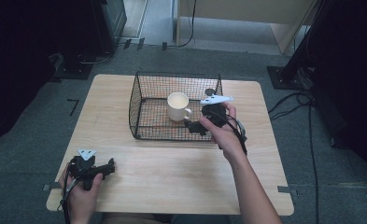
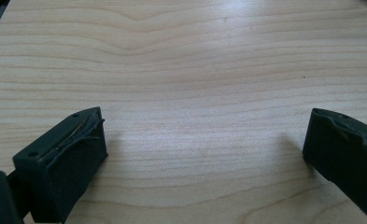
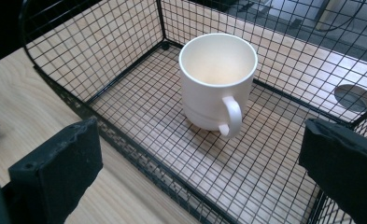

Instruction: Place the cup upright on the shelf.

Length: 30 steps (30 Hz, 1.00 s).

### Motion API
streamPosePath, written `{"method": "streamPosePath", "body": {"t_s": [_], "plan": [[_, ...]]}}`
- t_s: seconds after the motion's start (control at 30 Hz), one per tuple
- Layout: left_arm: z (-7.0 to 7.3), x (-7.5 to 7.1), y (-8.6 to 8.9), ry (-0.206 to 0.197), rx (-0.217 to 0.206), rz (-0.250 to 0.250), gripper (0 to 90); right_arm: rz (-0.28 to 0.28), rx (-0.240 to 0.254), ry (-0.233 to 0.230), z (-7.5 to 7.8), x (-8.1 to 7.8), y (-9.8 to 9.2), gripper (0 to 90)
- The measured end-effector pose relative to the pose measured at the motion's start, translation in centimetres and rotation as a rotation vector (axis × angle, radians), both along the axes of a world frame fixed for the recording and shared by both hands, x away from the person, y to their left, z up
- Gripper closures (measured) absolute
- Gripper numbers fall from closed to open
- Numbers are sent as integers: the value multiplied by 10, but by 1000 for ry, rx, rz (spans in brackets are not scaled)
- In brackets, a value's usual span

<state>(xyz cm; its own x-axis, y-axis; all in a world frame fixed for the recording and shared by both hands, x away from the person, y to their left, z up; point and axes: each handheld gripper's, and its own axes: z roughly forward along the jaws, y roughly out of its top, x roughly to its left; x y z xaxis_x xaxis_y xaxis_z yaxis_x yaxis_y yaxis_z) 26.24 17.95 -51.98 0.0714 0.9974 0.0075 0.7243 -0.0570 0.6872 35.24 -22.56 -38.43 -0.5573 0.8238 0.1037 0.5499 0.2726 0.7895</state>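
Note:
A cream mug (image 1: 178,106) stands upright inside a black wire basket (image 1: 146,84) at the back middle of the wooden table (image 1: 172,172). In the right gripper view the mug (image 3: 218,79) is empty, its handle turned toward the camera, on the mesh floor of the basket (image 3: 102,60). My right gripper (image 1: 195,126) hovers at the basket's low front rim, open, with nothing between its jaws (image 3: 204,140). My left gripper (image 1: 107,166) rests near the table's front left corner, its jaws wide apart over bare wood (image 2: 204,130).
A round cable hole (image 3: 354,97) sits in the tabletop behind the basket's right wall. Cables (image 1: 293,100) trail over the grey carpet to the right of the table. Dark equipment stands at the back left and right.

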Motion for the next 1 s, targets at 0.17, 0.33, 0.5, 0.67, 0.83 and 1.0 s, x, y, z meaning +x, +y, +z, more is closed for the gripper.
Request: {"method": "streamPosePath", "body": {"t_s": [0.17,0.33,0.5,0.67,0.83,1.0], "plan": [[0,0,0,0,0,0,0,3,8,-18,0,-16,-6,0],[0,0,0,0,0,0,0,-16,7,-32,-2,-32,-16,0],[0,0,0,0,-2,2,0,-33,6,-48,-5,-42,-25,0],[0,0,0,0,0,0,0,-45,3,-73,-10,-55,-35,0],[0,0,0,-2,-2,1,0,-62,12,-76,-15,-65,-44,0],[0,0,0,0,0,-2,0,-80,8,-82,-22,-73,-55,0]]}}
